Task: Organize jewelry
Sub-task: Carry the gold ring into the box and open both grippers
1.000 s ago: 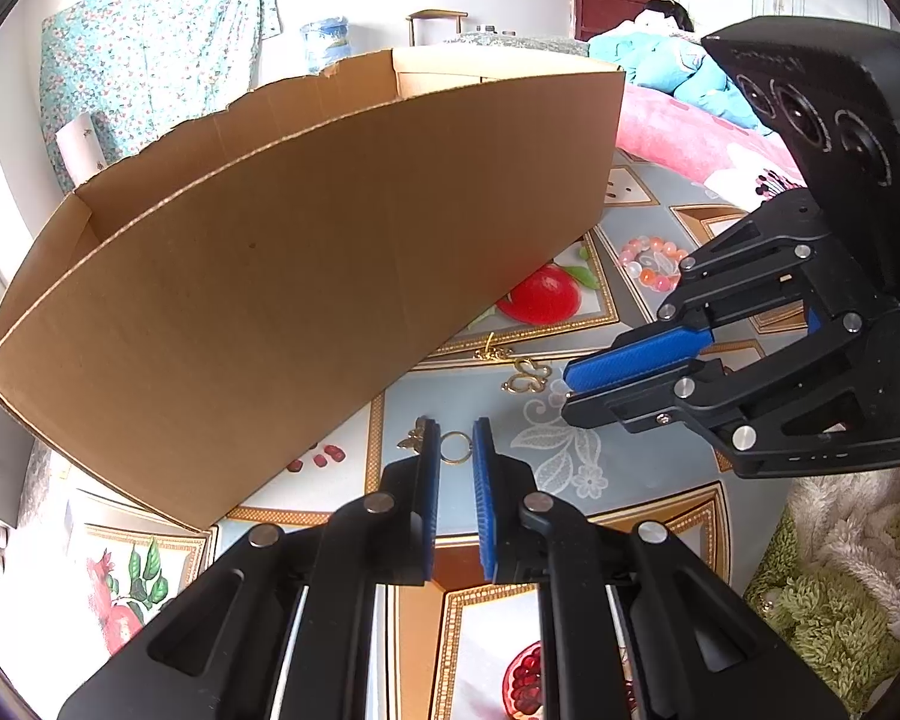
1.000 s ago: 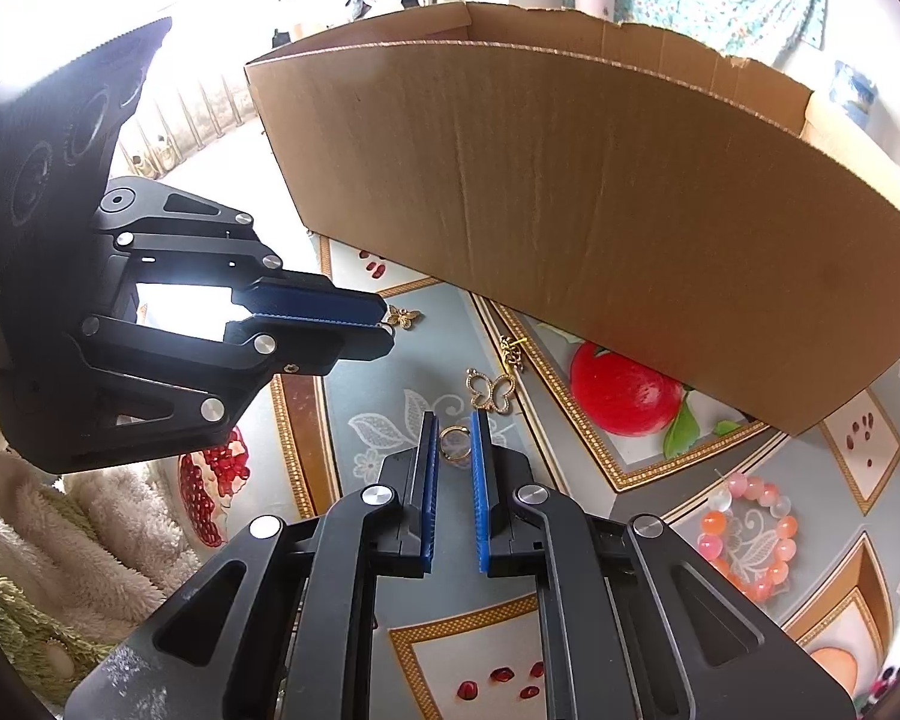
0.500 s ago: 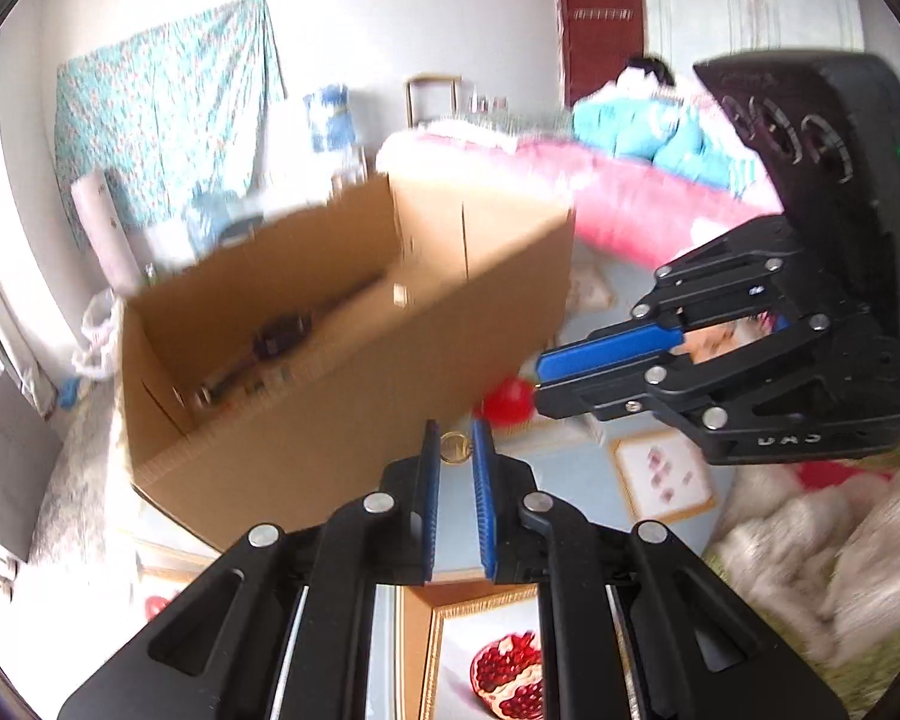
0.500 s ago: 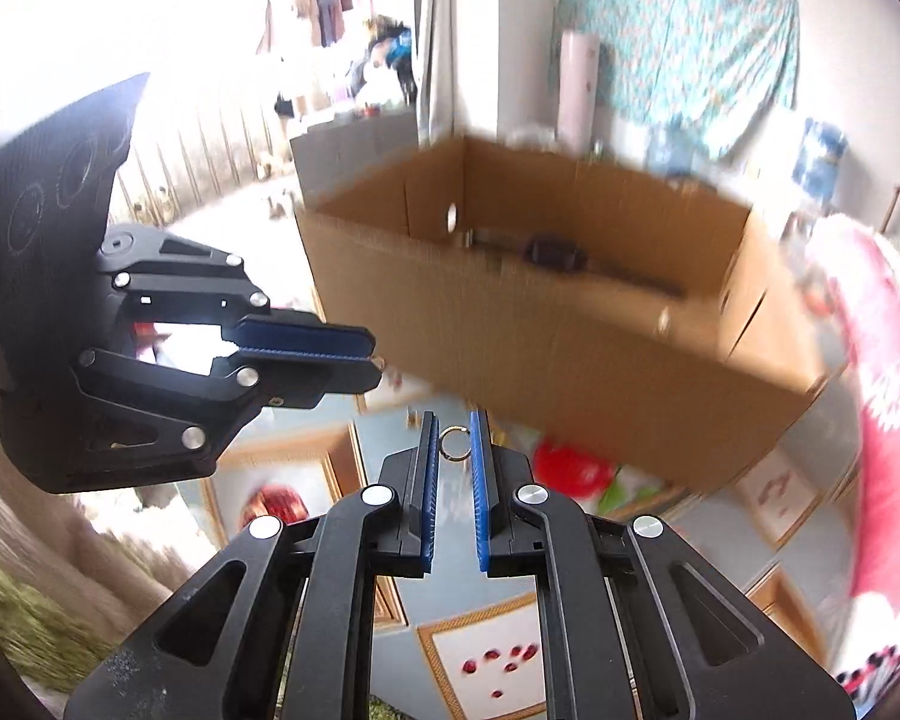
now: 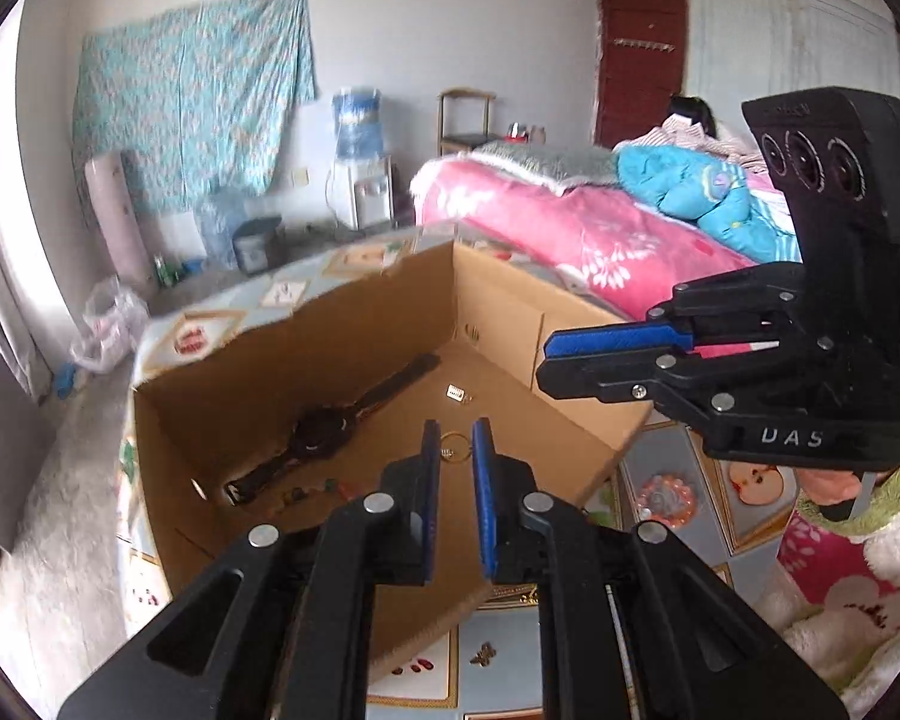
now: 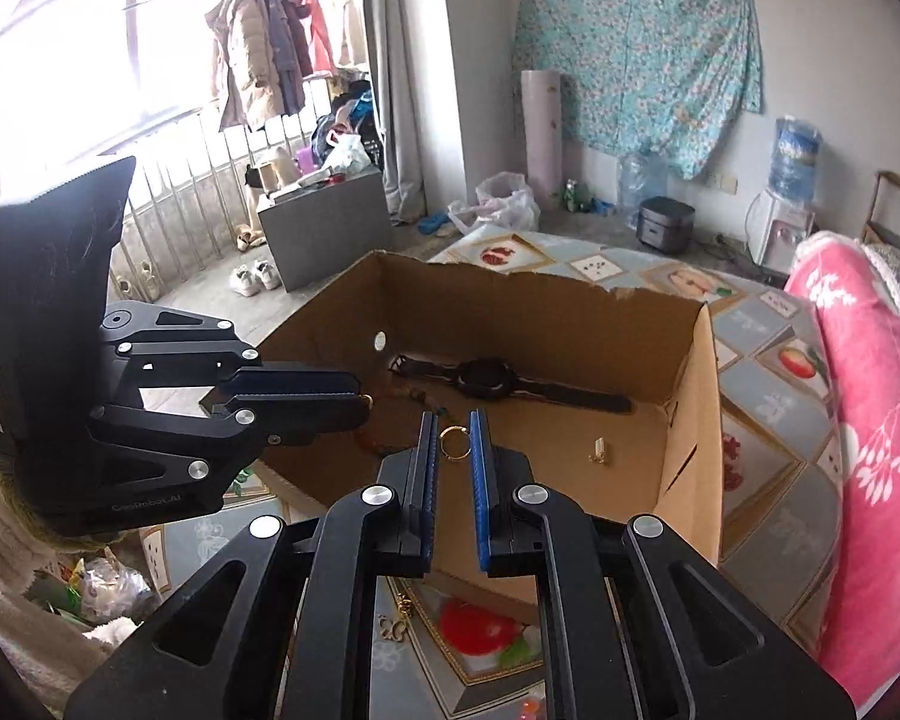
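Observation:
My left gripper [image 5: 452, 441] is shut on a small gold ring earring [image 5: 455, 444] and holds it above the open cardboard box [image 5: 576, 330]. My right gripper [image 6: 452, 433] is shut on another gold ring earring [image 6: 452, 441], also over the box [image 6: 687, 414]. Each gripper shows in the other's view, the right one [image 5: 549, 360] and the left one [image 6: 360, 402]. In the box lie a black wristwatch [image 5: 324, 438], also in the right wrist view [image 6: 486, 381], a small pale charm [image 5: 457, 393] and a dark beaded strand [image 5: 306, 492].
On the patterned tablecloth [image 5: 660, 468] lie a pink bead bracelet [image 5: 666, 495], a gold butterfly piece [image 5: 482, 654] and a gold butterfly chain [image 6: 393, 627]. A pink quilted bed [image 5: 570, 228] stands to the right. A fluffy blanket [image 5: 858, 600] lies at the near right.
Both grippers have risen from the tablecloth, each with a gold ring earring, and moved over the box wall. They now hang above the open box, whose inside has come into view.

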A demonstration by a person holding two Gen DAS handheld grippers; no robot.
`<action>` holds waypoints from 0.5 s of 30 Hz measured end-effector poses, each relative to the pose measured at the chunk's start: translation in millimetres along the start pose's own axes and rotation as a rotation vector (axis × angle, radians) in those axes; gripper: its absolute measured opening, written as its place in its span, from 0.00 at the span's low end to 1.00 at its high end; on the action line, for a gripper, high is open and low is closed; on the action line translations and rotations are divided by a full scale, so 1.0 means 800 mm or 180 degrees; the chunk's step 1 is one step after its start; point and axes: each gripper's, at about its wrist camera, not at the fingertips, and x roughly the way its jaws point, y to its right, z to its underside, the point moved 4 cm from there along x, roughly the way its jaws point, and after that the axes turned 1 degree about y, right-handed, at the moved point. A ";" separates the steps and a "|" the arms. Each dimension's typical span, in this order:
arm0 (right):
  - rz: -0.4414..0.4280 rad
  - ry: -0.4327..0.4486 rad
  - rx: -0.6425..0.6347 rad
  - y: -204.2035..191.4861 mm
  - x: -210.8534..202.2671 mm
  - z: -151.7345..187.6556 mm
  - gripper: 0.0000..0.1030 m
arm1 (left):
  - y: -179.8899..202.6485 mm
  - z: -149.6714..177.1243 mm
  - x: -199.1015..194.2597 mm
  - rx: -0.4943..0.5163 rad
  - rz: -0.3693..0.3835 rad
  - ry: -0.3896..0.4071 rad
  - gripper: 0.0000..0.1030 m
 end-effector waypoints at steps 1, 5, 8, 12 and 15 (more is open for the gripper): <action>-0.0030 -0.0061 0.0055 0.005 -0.001 0.000 0.08 | -0.008 -0.005 0.009 -0.0064 0.0039 -0.0074 0.10; -0.0098 -0.0386 0.0292 0.030 0.039 -0.015 0.08 | -0.044 -0.018 0.052 -0.0385 0.0176 -0.0446 0.10; -0.0134 -0.0508 0.0474 0.047 0.053 -0.028 0.11 | -0.062 -0.021 0.073 -0.0627 0.0227 -0.0647 0.10; -0.0187 -0.0467 0.0594 0.062 0.055 -0.038 0.14 | -0.073 -0.021 0.085 -0.0914 0.0334 -0.0741 0.11; -0.0215 -0.0381 0.0598 0.067 0.052 -0.045 0.14 | -0.074 -0.021 0.083 -0.0948 0.0320 -0.0711 0.13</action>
